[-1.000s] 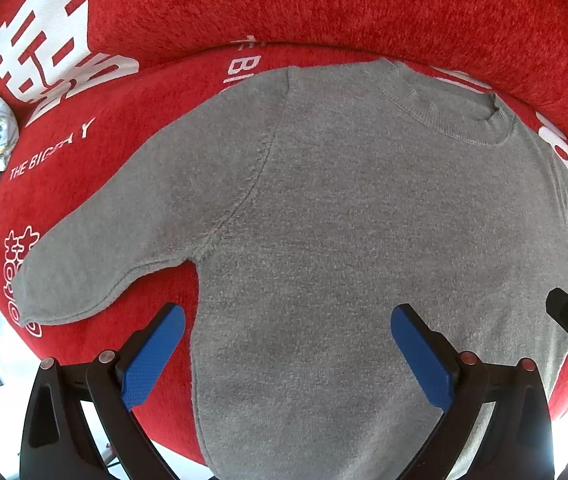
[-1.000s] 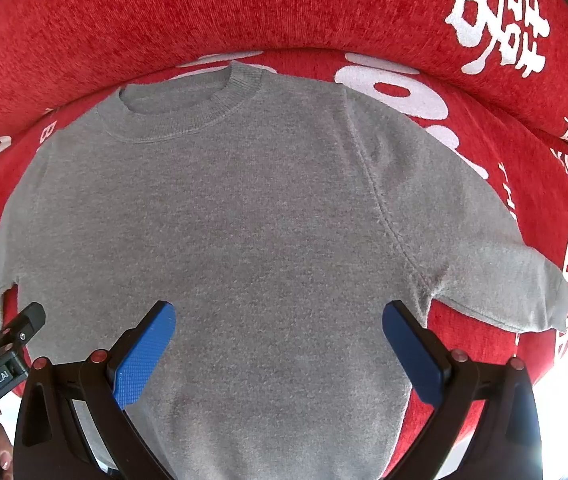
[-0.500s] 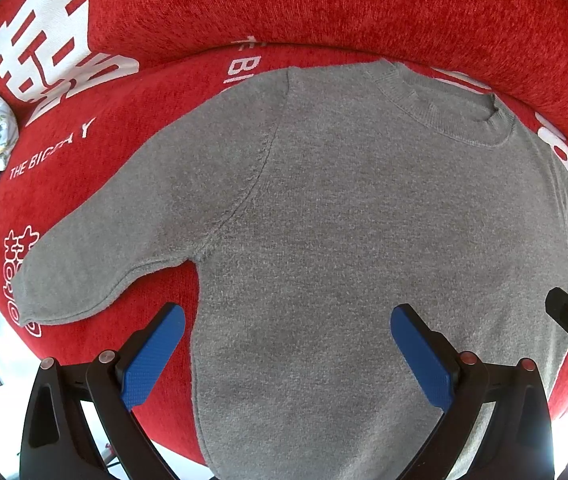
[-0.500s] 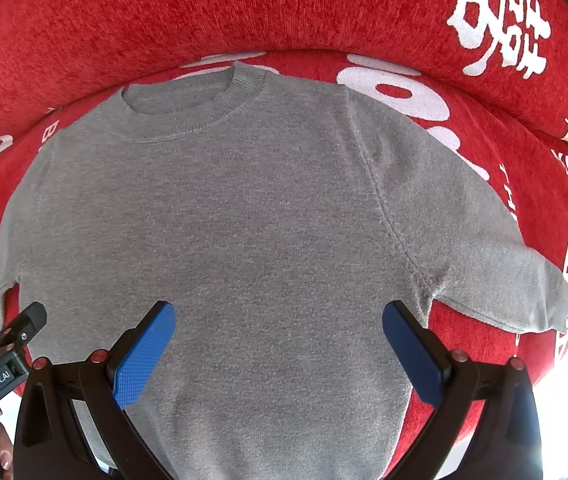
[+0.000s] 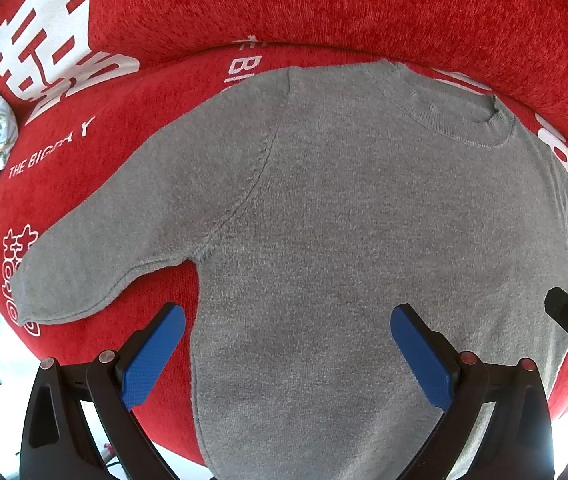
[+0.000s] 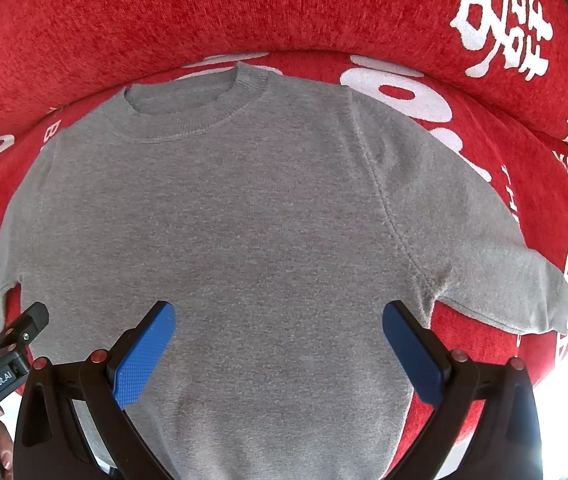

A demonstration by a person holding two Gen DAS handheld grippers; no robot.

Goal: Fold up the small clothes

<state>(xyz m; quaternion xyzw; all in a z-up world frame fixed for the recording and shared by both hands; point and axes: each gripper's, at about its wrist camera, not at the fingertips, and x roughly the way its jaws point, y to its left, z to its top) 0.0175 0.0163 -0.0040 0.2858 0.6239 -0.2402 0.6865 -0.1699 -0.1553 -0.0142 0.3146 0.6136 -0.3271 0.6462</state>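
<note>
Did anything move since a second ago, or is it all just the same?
Nothing visibly changed. The grey sweater lies spread flat on the red cover, both sleeves out to the sides. The left gripper and the right gripper hang open above its lower half, holding nothing.

red sofa | white lettering | bright daylight at the edges
</note>
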